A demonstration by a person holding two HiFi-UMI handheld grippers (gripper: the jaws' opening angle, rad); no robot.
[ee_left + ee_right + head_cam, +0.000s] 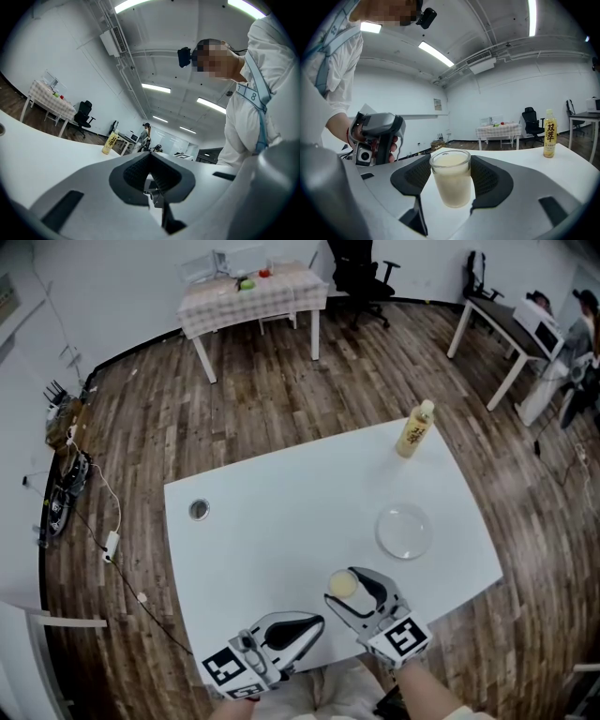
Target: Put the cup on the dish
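Observation:
A clear glass cup [343,585] of pale yellow liquid stands upright between the jaws of my right gripper [344,587], near the front of the white table [281,521]. In the right gripper view both pads press the sides of the cup [450,177], so the right gripper [451,164] is shut on it. The clear round dish [404,532] lies empty on the table, beyond the cup and to its right. My left gripper [317,622] sits left of the cup at the table's front edge, its tips together and nothing in the left gripper [150,155].
A yellow drink bottle [415,429] stands at the table's far right corner. A small round metal disc [199,510] sits near the left edge. Farther off, on the wooden floor, are a checked-cloth table [253,292], an office chair [361,273] and a desk [502,324].

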